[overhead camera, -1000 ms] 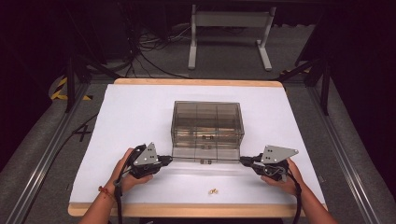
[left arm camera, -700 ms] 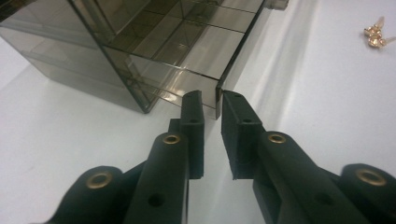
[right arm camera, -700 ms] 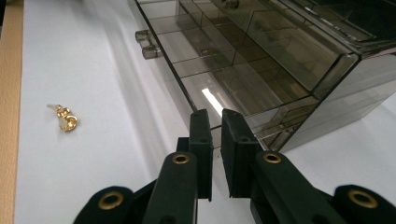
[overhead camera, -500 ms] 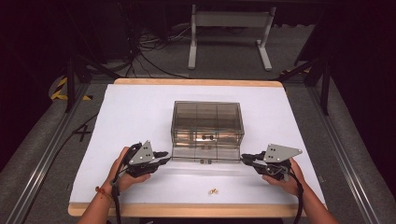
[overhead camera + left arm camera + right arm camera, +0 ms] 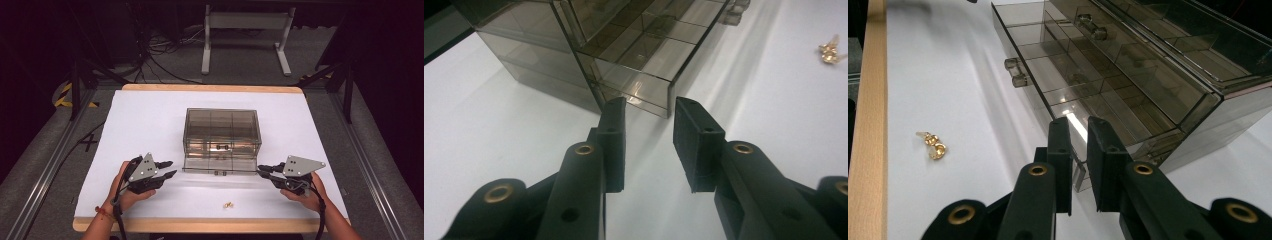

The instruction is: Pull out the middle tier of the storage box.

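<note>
1. In the high view, a smoky clear box stood mid-table on the white sheet, with its bottom drawer pulled out toward the person.
2. The left gripper lay near the drawer's left end, apart from it, with its jaws spread and nothing between them; they had just been opening.
3. The right gripper pointed at the drawer's right end, its tips at or just beside the corner; contact could not be told from there.
4. A small gold piece lay on the sheet near the front edge, between the two hands and well clear of both.
5. In the left gripper view, the left gripper had a plain gap between its jaws, showing bare sheet, and the tips stopped just short of the drawer's corner.
6. The gold piece lay far off at the upper right.
7. In the right gripper view, the right gripper had its jaws almost together, a thin slit between them.
8. The drawer's wall ran down behind the slit; whether the pads pinched it could not be told.
9. The drawer's compartments looked bare, and its two knobs faced the gold piece.
</note>
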`<state>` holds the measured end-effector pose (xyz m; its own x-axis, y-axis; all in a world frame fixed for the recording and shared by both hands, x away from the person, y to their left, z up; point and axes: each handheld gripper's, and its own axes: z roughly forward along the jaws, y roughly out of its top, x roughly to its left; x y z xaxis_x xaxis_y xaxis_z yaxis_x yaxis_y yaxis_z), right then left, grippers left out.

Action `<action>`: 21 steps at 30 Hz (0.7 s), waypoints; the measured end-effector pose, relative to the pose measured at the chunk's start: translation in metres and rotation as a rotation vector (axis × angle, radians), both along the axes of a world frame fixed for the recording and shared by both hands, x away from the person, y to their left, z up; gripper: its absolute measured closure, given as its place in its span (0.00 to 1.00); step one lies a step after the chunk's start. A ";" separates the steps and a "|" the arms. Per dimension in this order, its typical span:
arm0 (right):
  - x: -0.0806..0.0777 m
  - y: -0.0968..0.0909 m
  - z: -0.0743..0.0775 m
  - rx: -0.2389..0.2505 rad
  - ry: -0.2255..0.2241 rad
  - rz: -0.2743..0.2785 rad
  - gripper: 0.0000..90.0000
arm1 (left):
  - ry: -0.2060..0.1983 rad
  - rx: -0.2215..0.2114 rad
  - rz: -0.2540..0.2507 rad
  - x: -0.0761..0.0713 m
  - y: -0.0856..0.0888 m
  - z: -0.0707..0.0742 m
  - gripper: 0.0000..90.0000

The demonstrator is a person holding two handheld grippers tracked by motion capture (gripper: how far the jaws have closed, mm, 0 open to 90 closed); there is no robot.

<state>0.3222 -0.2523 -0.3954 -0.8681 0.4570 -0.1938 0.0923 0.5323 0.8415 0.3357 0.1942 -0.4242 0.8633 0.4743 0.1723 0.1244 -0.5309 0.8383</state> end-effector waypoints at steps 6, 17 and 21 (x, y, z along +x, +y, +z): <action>-0.006 0.008 0.003 0.000 -0.009 0.015 0.90 | 0.003 -0.015 0.086 -0.007 0.010 -0.006 0.58; -0.031 0.027 -0.007 0.010 -0.013 0.081 0.88 | 0.047 -0.024 0.153 -0.022 0.017 -0.020 0.31; -0.037 0.032 -0.017 -0.003 0.026 0.096 0.86 | 0.051 -0.082 0.156 -0.024 0.016 -0.025 0.25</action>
